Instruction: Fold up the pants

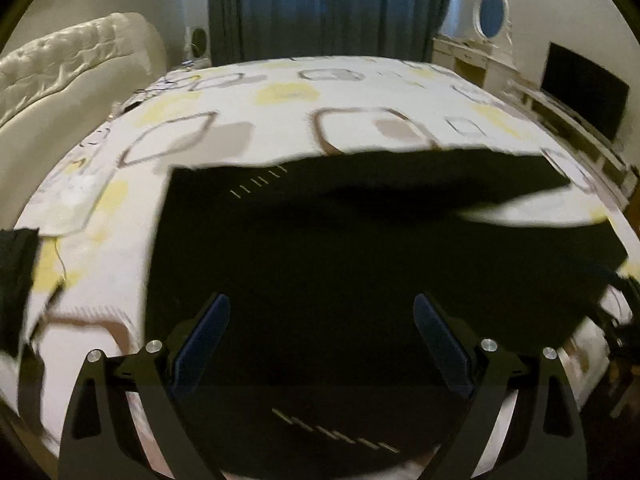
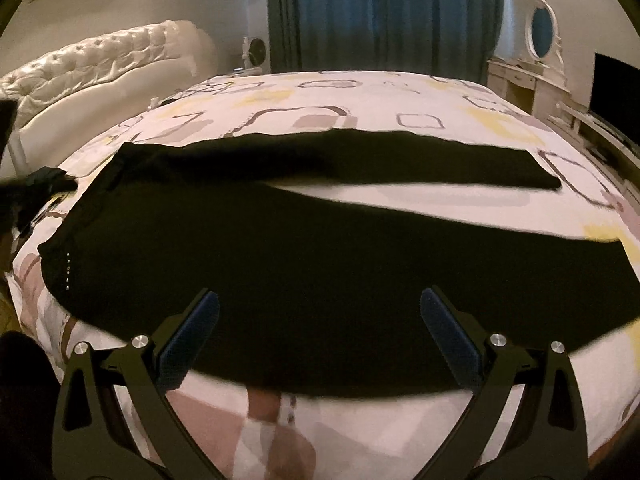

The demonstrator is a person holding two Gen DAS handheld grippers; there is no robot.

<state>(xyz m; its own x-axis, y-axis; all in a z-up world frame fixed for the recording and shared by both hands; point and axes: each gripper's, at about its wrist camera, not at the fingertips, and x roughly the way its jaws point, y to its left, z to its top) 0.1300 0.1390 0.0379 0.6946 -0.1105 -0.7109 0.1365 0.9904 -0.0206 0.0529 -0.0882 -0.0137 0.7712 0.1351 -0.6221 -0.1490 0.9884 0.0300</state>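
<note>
Black pants lie spread flat on a bed with a white cover patterned in yellow and grey. Their waist end points left and both legs run to the right, parted by a wedge of bedcover. In the left wrist view the pants fill the middle, with small pale stitch marks near their edges. My left gripper hovers open over the waist part, nothing between its blue pads. My right gripper stands open above the near leg, close to the bed's front edge, holding nothing.
A tufted cream headboard stands at the left. Dark curtains hang behind the bed. A dresser with an oval mirror and a dark screen sit at the right. Another dark cloth lies at the bed's left edge.
</note>
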